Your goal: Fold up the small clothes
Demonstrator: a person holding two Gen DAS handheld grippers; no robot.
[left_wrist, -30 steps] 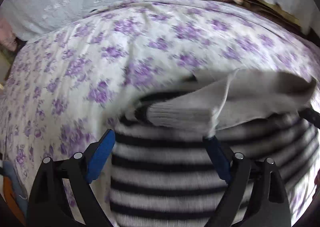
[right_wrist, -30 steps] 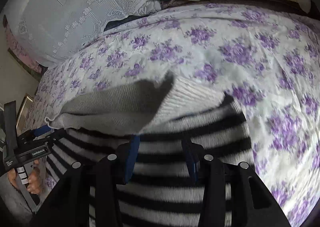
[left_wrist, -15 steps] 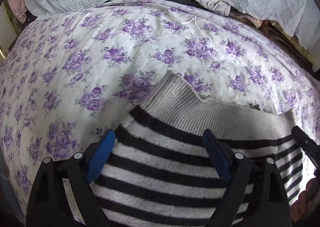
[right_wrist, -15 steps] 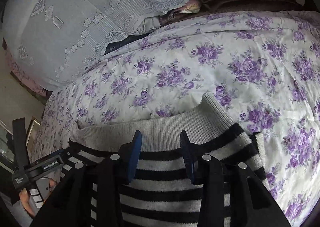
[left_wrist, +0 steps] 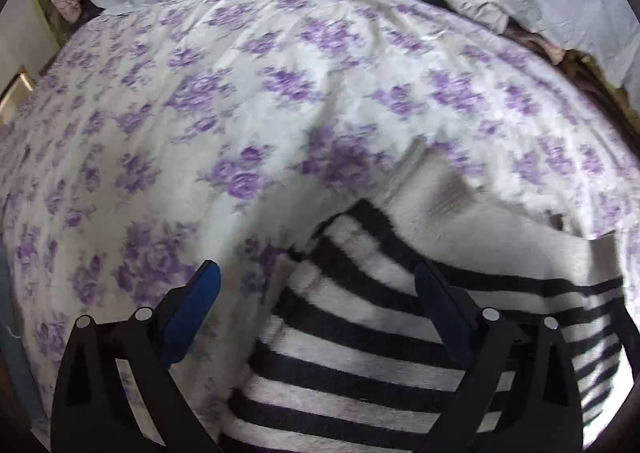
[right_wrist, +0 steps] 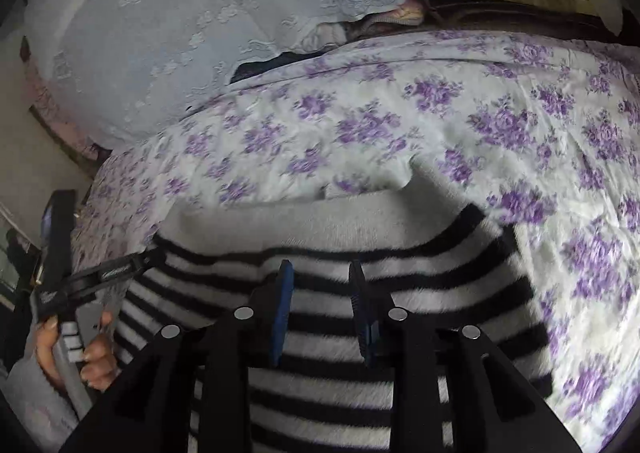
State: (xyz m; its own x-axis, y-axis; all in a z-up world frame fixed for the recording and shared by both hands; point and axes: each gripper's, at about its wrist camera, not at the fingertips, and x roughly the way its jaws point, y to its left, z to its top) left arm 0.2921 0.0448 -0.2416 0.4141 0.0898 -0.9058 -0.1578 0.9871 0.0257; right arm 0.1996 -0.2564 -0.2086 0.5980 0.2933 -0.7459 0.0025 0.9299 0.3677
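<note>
Looking down, we see the striped sweater (left_wrist: 360, 353) lying flat on the bed's flowered sheet (left_wrist: 240, 113), our left gripper (left_wrist: 316, 305) with jaws just opening wide above its edge, and our right gripper (right_wrist: 318, 309) with jaws just closing, narrow, pinching nothing.

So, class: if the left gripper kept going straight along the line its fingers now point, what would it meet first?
Most likely the near edge of the striped sweater, where it borders the floral bedsheet. The left gripper, open wide, straddles that edge with nothing between its fingers. Depth is unclear, so the sheet could come first.
</note>
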